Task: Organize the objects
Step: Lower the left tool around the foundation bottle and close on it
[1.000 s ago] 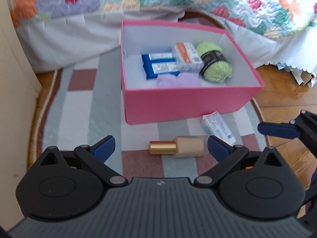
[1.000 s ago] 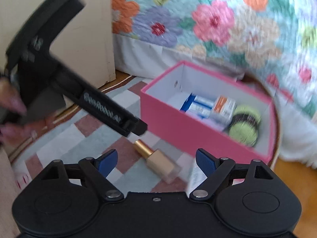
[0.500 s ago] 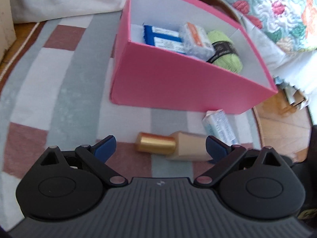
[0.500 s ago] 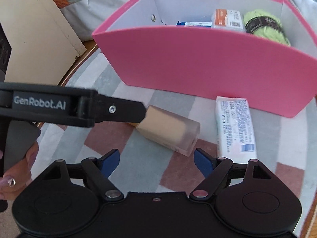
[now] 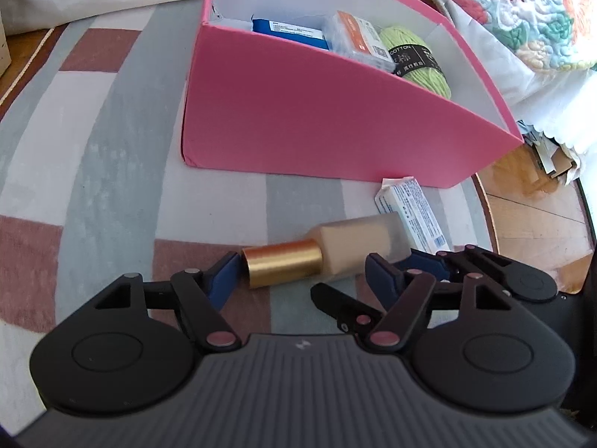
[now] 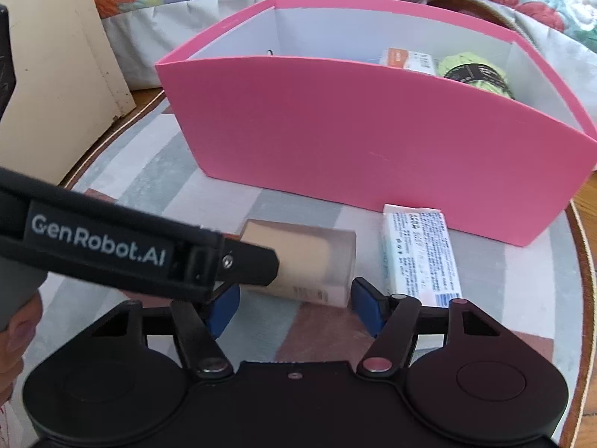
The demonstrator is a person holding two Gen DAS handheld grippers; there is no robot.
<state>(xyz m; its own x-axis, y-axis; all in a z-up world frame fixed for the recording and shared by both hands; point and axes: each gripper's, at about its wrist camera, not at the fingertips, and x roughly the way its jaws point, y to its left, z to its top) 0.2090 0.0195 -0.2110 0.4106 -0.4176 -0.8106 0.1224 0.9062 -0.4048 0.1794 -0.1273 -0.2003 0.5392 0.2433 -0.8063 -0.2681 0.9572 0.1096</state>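
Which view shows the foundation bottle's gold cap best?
The left wrist view: the foundation bottle lies on the rug with its gold cap fully exposed between the open left gripper. In the right wrist view the left gripper's body hides the cap; only the beige body shows.

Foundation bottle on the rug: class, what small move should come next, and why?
Probably close the left tongs on the foundation bottle. It lies on its side on the rug between their open blue pads, outside the pink box, while the right tongs are also open.
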